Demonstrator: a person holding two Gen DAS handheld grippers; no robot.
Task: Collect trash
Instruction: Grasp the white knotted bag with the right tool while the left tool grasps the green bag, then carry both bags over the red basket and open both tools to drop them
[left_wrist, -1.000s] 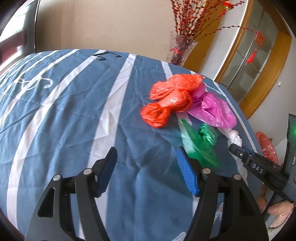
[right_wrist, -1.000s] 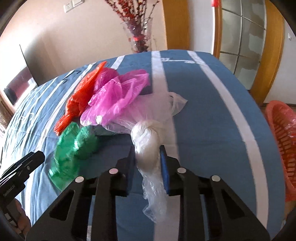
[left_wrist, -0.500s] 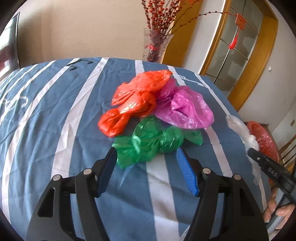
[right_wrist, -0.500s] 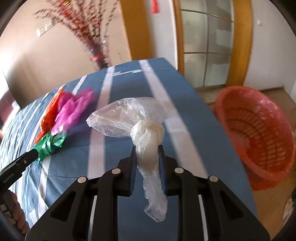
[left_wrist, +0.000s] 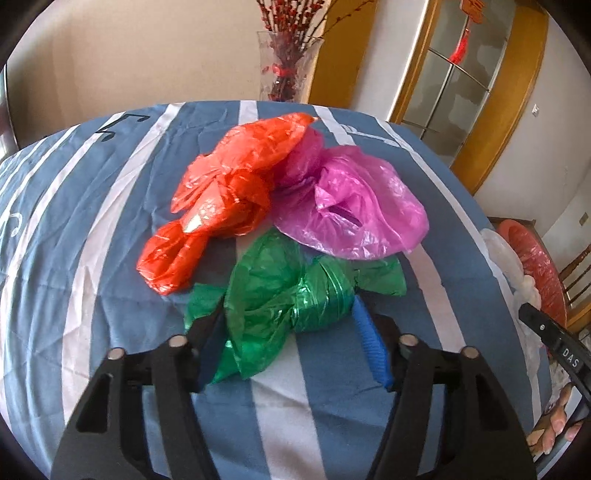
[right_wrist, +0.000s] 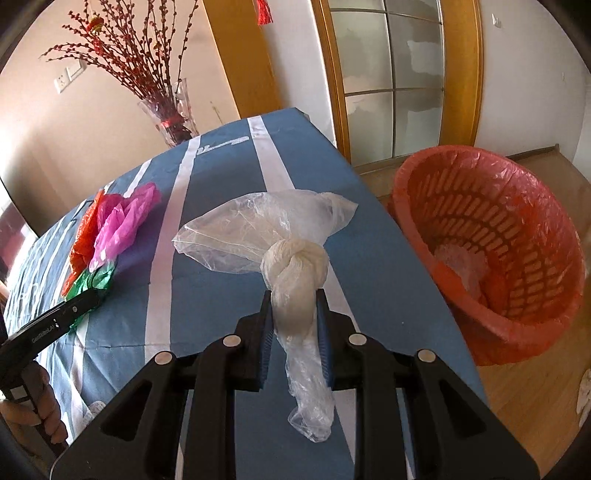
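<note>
Looking along the left gripper (left_wrist: 288, 339) in the left wrist view: its jaws are closing w/ a knotted green bag (left_wrist: 288, 299) between them, the left finger touching the crinkled plastic, the blue pad of the right finger just beside the knot; can't tell if it is gripped yet. Green bag lies on a table w/ a blue and white striped cloth (left_wrist: 74, 221). Touching it behind are an orange bag (left_wrist: 221, 199) on the left and a pink bag (left_wrist: 351, 206) on the right. Glass vase of red twigs (left_wrist: 284, 66) stands beyond the table's far edge. At the right edge, part of the right gripper, a bit of white plastic and an orange basket (left_wrist: 543, 266). Right wrist view: right gripper (right_wrist: 295, 325) is clenched on a clear white bag (right_wrist: 295, 266), pads pinching it just below its knot; the bag's puffed end sticks out ahead, its tail hangs down between the fingers. Bag is held above the table's right side, near the basket (right_wrist: 491, 240) on the wood floor (right_wrist: 524, 398) beside the table; basket has an orange liner and something pale at the bottom. Far left: the coloured bags, w/ the left gripper's tip at the green one, and a hand (right_wrist: 33, 410) on its handle.
</note>
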